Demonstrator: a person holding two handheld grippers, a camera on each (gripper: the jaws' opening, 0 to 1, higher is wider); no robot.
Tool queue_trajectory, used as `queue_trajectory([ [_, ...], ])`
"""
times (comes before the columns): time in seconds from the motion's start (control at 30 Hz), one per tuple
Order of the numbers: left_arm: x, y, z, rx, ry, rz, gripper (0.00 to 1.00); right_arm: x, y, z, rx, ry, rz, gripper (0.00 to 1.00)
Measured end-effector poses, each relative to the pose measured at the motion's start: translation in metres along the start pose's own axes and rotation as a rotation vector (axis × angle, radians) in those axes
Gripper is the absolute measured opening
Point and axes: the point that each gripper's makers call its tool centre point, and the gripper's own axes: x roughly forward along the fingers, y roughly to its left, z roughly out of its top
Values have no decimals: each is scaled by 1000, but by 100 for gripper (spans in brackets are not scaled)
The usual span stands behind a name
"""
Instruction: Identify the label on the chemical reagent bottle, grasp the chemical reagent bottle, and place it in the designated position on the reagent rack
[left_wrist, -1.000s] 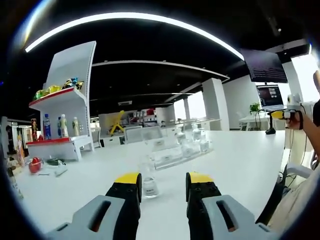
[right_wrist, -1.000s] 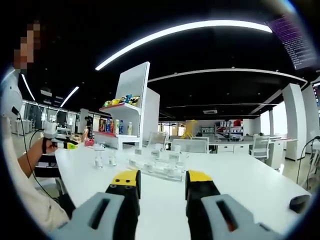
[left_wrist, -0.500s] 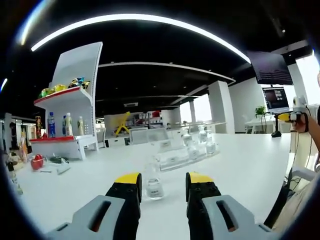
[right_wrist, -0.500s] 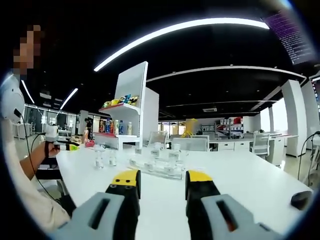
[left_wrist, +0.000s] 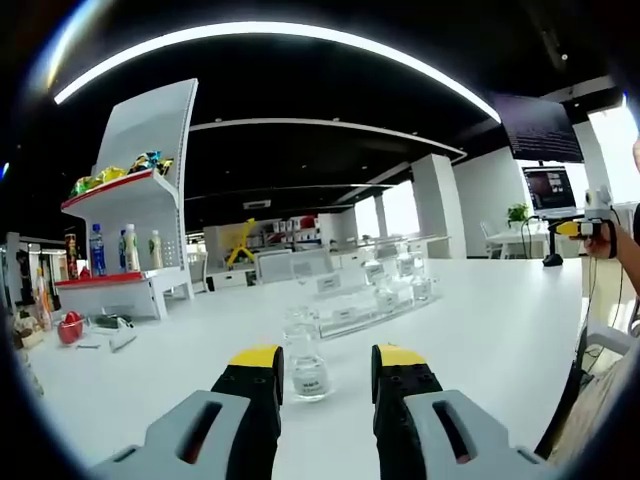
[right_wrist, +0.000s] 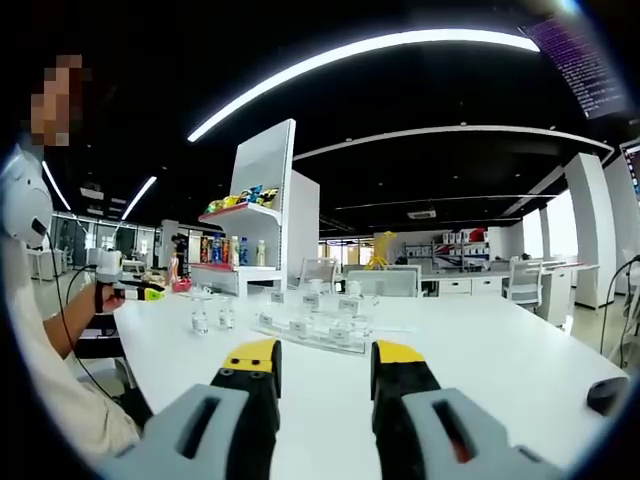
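Because the small clear reagent bottle (left_wrist: 306, 362) stands on the white table (left_wrist: 480, 330) just ahead of the left tool (left_wrist: 327, 362), jaws apart and empty, short of the reagent rack (left_wrist: 365, 300), it could be toppled by an off-centre closure; the right tool (right_wrist: 325, 362) is likewise held apart, empty.

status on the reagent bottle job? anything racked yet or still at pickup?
Done: a few small bottles already sit in the clear rack.
In hand: nothing gripped. The left gripper is open, with a clear labelled bottle standing on the white table between its jaw tips, apparently lined up for a grasp. The right gripper is open and empty, pointed at the rack from farther off.
Left: grasp, carry to the rack, place. The label is too small to read.
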Motion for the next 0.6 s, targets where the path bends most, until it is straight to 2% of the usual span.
queue_trajectory([
  [0.37, 18, 9, -17, -20, 43, 2, 35, 2, 2, -4, -16, 23, 17, 35],
  [0.6, 27, 18, -20, -27, 52, 15, 35, 3, 7, -12, -28, 53, 52, 36],
])
